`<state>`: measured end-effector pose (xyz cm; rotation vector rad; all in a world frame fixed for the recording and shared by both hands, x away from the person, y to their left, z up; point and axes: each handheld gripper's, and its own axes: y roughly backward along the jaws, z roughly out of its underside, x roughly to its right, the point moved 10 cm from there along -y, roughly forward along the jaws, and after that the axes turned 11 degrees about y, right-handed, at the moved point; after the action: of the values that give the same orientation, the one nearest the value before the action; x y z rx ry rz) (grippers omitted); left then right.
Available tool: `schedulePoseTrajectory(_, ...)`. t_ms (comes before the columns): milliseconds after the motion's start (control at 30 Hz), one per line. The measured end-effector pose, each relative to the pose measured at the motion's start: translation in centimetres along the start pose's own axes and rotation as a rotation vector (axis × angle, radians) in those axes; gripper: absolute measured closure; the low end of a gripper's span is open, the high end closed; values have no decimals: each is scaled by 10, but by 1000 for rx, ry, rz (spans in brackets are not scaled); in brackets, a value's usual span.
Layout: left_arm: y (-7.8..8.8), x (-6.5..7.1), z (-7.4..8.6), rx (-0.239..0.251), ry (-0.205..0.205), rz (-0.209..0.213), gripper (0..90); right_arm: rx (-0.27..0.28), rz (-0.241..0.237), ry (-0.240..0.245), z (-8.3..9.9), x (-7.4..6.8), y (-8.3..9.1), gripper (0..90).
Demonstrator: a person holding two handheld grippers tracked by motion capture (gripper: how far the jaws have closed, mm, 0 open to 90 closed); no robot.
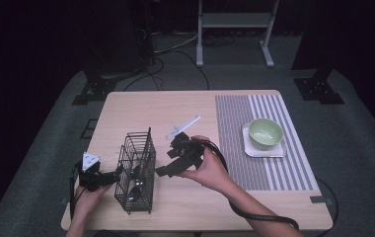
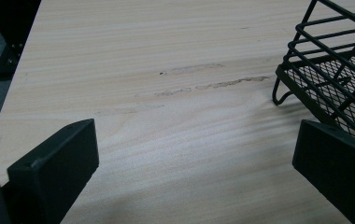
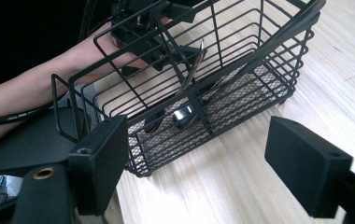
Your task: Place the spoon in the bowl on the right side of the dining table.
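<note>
Now: our left gripper (image 1: pixel 119 173) wide open, empty, beside wire cutlery basket (image 1: pixel 137 170) at table's front-left; spoon (image 3: pixel 183 114) inside. Right gripper (image 1: pixel 162 171) agape, empty, just right. We approach basket rim squarely, close gently.

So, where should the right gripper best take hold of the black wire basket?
Probably the top rim wire of the black wire basket, coming from above: the thin bar fits between the open jaws of the right gripper, and the mesh floor holds metal cutlery.
</note>
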<state>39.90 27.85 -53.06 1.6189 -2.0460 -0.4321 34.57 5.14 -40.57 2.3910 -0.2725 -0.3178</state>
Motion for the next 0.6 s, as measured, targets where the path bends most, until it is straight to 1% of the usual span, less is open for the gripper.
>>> schedulePoseTrajectory(233, 0, 0, 0, 0, -2, 0, 0, 4, -5, 1, -4, 1, -3, 211)
schedulePoseTrajectory(500, 0, 0, 0, 0, 1, 0, 0, 5, -3, -8, -13, 3, -9, 224)
schedulePoseTrajectory(533, 0, 0, 0, 0, 1, 0, 0, 11, -5, -11, -16, 4, -11, 246)
schedulePoseTrajectory(567, 0, 0, 0, 0, 1, 0, 0, 11, -5, -11, -16, 4, -11, 246)
schedulePoseTrajectory(600, 0, 0, 0, 0, 1, 1, 0, 15, -10, -18, -18, 4, -12, 294)
